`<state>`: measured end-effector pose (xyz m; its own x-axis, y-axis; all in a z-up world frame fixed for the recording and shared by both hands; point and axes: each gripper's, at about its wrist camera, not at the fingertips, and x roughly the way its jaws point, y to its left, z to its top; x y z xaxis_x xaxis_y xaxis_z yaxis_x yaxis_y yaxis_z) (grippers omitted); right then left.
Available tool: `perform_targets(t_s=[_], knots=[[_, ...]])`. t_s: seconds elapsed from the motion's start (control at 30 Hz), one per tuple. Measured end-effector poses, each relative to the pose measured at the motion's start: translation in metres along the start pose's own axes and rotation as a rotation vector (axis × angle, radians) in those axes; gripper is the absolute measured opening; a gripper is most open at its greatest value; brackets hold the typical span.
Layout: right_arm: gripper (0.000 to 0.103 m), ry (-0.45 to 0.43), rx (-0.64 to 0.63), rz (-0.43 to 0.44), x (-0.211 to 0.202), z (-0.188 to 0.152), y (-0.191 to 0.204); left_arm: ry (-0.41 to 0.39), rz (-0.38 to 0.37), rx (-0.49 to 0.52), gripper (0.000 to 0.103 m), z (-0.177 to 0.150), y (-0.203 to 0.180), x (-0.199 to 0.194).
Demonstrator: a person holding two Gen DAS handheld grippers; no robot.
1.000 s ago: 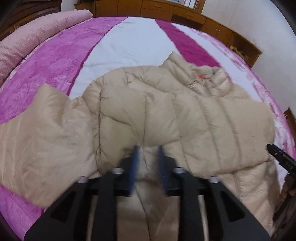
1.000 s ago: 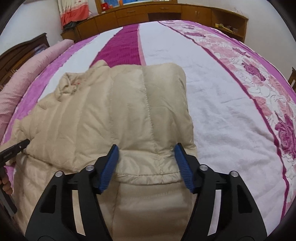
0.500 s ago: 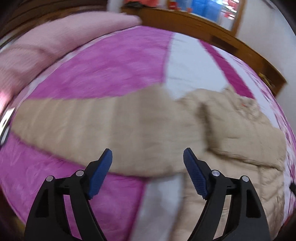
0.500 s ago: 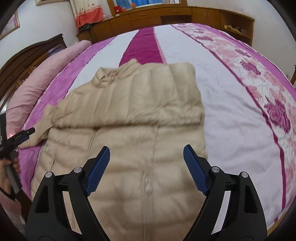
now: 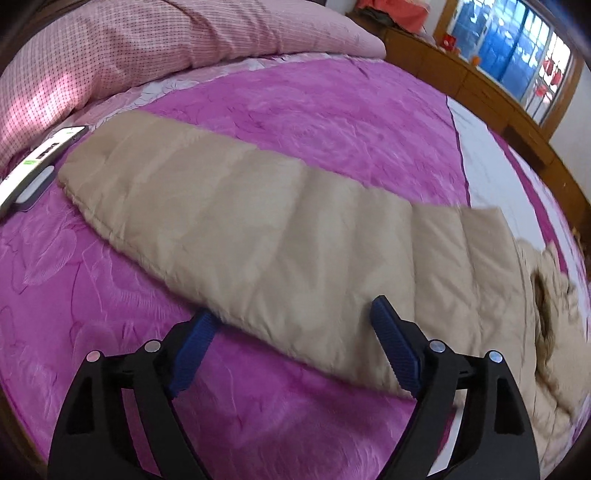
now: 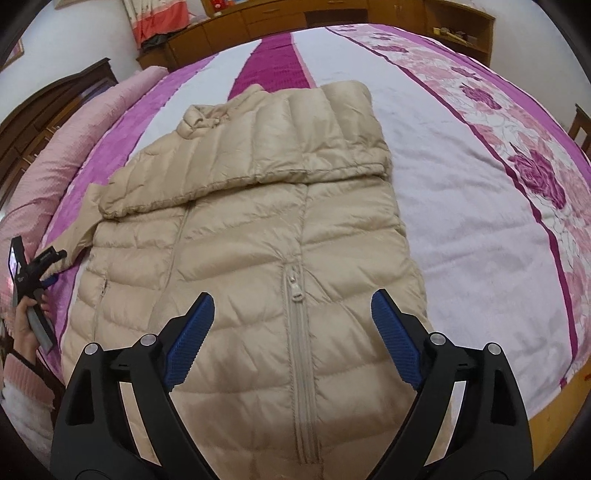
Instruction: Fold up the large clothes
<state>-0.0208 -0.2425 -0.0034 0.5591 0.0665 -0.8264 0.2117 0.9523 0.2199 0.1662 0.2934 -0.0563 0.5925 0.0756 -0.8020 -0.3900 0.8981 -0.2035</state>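
A beige puffer jacket [image 6: 251,236] lies front up on the bed, zipper [image 6: 295,291] down its middle. Its right sleeve [image 6: 295,147] is folded across the chest. Its left sleeve [image 5: 258,229] lies stretched out flat over the magenta bedspread. My left gripper [image 5: 291,328] is open and empty, its jaws on either side of that sleeve's near edge; it also shows small in the right wrist view [image 6: 51,258]. My right gripper [image 6: 291,317] is open and empty above the jacket's lower front.
A phone [image 5: 33,166] lies beside the sleeve cuff, by a pink checked pillow roll [image 5: 147,48]. The bed [image 6: 480,221] has white, magenta and floral stripes. Wooden cabinets [image 6: 332,14] line the far wall. The bed's wooden edge [image 6: 554,406] shows at lower right.
My left gripper opened, let go of the jacket body and swung left to the outstretched sleeve. My right gripper pulled back from the folded sleeve and opened wider.
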Motion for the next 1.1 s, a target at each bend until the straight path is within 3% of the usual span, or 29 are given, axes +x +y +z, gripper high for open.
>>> perform_targets(t_s=[0.27, 0.37, 0.47, 0.53, 0.6, 0.83, 1.1], knots=[[0.088, 0.022, 0.032, -0.04, 0.002, -0.008, -0.006, -0.015, 0.003, -0.001, 0.082, 0.016, 0.005, 0.018], [0.09, 0.023, 0.05, -0.042, 0.003, -0.01, -0.008, -0.025, 0.036, 0.016, 0.074, 0.016, 0.003, 0.017], [0.09, 0.017, 0.057, -0.051, 0.001, -0.01, -0.01, -0.041, 0.027, 0.027, 0.046, 0.017, 0.002, 0.01], [0.09, 0.011, 0.059, -0.052, -0.001, -0.009, -0.011, -0.053, 0.009, 0.043, 0.022, 0.017, 0.001, 0.002], [0.09, 0.002, 0.063, -0.053, -0.003, -0.008, -0.012, -0.089, 0.005, 0.082, 0.014, 0.017, -0.004, -0.013], [0.09, -0.02, 0.075, -0.046, -0.009, -0.004, -0.016, -0.215, -0.029, 0.145, 0.01, 0.016, -0.016, -0.075], [0.09, -0.043, 0.083, -0.031, -0.015, 0.001, -0.019, -0.335, -0.162, 0.229, 0.009, 0.026, -0.055, -0.157]])
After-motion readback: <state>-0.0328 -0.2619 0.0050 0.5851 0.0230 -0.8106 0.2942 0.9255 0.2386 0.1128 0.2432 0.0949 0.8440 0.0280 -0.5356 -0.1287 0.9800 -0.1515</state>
